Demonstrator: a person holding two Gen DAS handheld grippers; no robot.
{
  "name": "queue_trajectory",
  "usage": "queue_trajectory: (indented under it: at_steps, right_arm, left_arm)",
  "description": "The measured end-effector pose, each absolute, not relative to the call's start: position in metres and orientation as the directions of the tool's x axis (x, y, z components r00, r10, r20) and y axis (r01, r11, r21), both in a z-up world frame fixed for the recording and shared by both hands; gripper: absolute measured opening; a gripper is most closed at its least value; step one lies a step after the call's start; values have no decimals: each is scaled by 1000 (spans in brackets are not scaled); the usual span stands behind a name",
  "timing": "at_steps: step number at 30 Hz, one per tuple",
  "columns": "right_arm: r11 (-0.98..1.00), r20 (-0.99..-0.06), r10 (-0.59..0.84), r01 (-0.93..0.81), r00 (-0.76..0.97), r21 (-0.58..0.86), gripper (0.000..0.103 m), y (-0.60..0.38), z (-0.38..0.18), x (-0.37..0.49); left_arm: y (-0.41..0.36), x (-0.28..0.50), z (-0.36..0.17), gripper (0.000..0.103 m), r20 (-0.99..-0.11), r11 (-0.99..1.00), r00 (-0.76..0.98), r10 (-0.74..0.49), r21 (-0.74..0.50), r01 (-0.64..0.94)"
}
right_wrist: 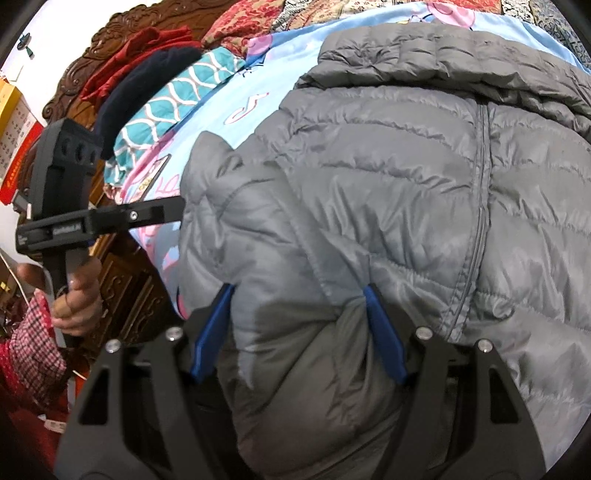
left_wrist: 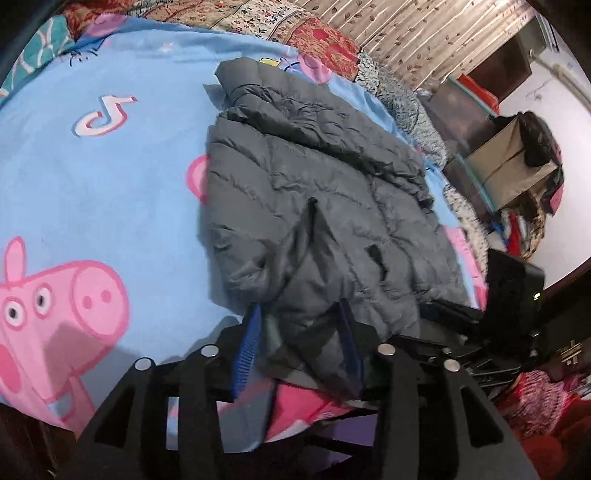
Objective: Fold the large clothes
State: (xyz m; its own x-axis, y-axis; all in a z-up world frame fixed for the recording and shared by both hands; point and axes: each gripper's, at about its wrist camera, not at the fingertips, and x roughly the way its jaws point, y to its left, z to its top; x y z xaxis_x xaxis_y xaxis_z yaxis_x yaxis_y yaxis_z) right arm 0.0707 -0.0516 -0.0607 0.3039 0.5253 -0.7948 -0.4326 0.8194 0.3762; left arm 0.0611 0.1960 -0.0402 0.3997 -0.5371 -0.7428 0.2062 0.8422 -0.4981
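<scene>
A grey quilted puffer jacket [left_wrist: 317, 206] lies on a blue cartoon-print blanket [left_wrist: 110, 184] on a bed, collar at the far end, hem toward me. My left gripper [left_wrist: 299, 310] has its blue fingers on either side of the jacket's near hem corner, with fabric bunched between them. In the right wrist view the jacket [right_wrist: 406, 184] fills the frame. My right gripper [right_wrist: 299, 291] has its blue fingers around a thick fold of the jacket's hem. The left gripper's body [right_wrist: 62, 206] and the hand holding it show at the left of the right wrist view.
A carved wooden headboard [right_wrist: 122, 288] and piled red and navy clothes [right_wrist: 147, 62] lie to the left. Patterned quilts [left_wrist: 258, 22] line the far bed edge. Boxes and clothes [left_wrist: 517, 162] stand beyond the bed on the right.
</scene>
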Motion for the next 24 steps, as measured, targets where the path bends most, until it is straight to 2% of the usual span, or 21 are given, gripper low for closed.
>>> queue_trajectory:
  at_steps: [4,8,11,14,16,18,21,24]
  right_arm:
    - [819,-796,525,-433,300,376,68,-51,-61,71]
    - [823,-799,521,-426,299,377,68,-50,-63,72]
    - [825,-804,515,-429,299,368,68,-49,-63,71]
    - [826,-805,512,-430,299,365,68,-48,-62,71]
    - [824,-803,516,-426,297,372,68,-49,-62,72]
    - [819,-798,524,-432,297,377,68,-49,-59,72]
    - [799,-771,555,-458,312,390,68,-54,-43,65]
    - [791,-739,572,-477,355,383,68,-70,-18,51]
  left_arm:
    - [210,62,-40,50,-739,848,422,-526,-495,191]
    - [192,65,-50,55,-757,829,341,-558,-489,270]
    - [173,61,-58,56,-775,822,297,-558,-468,325]
    - [168,53,-51,55,-743,796,309,-594,-488,357]
    - [168,48,-46,47,-729,795,331,-599,-492,355]
    - [166,46,-43,24,-743,804,323,-587,-484,347]
    - [165,41,-34,15,-742,802,319,-590,-494,337]
    - [164,31,-16,14,-718,790,339,-607,-504,347]
